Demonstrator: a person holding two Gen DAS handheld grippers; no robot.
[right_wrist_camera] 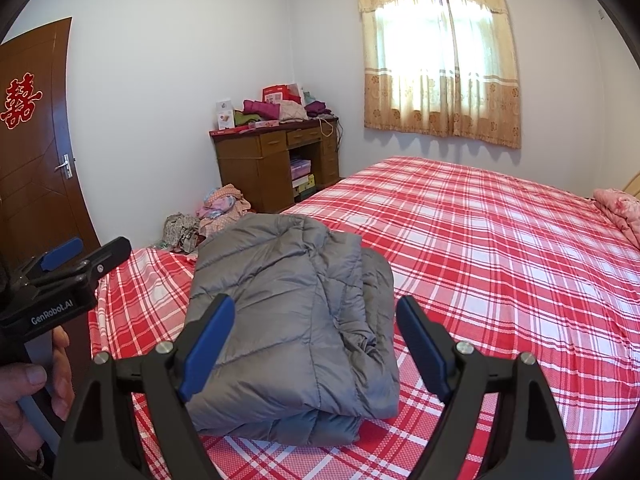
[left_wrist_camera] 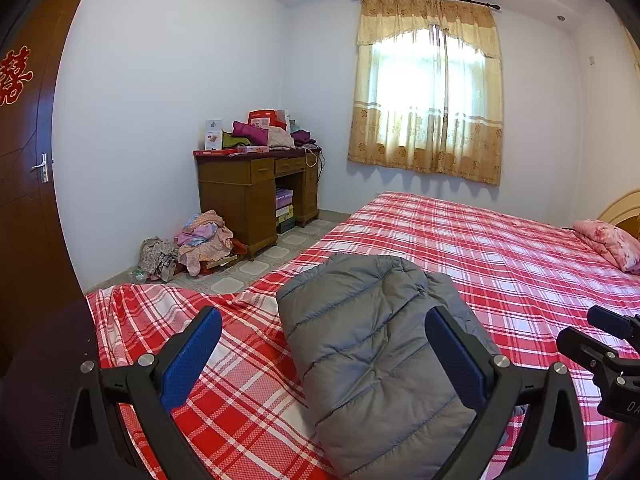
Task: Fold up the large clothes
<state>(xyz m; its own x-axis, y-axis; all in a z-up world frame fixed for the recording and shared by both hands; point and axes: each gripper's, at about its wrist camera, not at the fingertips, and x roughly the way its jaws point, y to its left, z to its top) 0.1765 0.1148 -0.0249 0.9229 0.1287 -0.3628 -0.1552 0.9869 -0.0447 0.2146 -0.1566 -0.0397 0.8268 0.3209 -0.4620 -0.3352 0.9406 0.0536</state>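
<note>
1. My left gripper [left_wrist_camera: 324,348] has its jaws spread wide, with nothing pinched between the blue pads [left_wrist_camera: 191,360]; it hangs just above the near end of the bed.
2. My right gripper [right_wrist_camera: 316,340] is spread just as wide and grips nothing, and the folded jacket shows between its fingers.
3. In the right wrist view my left hand [right_wrist_camera: 28,392] wraps the handle of the left gripper at the picture's left edge. In the left wrist view the tip of the right gripper pokes in at the right edge.
4. The grey quilted jacket [right_wrist_camera: 288,320] lies folded into a thick, stacked bundle on the bed [right_wrist_camera: 500,260], near its foot corner and close in front of both grippers. Neither gripper touches it, as far as I can tell.
5. The bed is covered by a red and white plaid sheet, and a pink flowered pillow [left_wrist_camera: 608,244] lies at its far right end.
6. Past the bed's foot, a heap of clothes [left_wrist_camera: 200,240] sits on the tiled floor beside a wooden desk [left_wrist_camera: 248,196] against the wall.
7. More clothes and boxes are piled on the desk top.
8. A curtained window [left_wrist_camera: 428,88] is on the far wall and a brown door [left_wrist_camera: 28,160] stands at the left.
</note>
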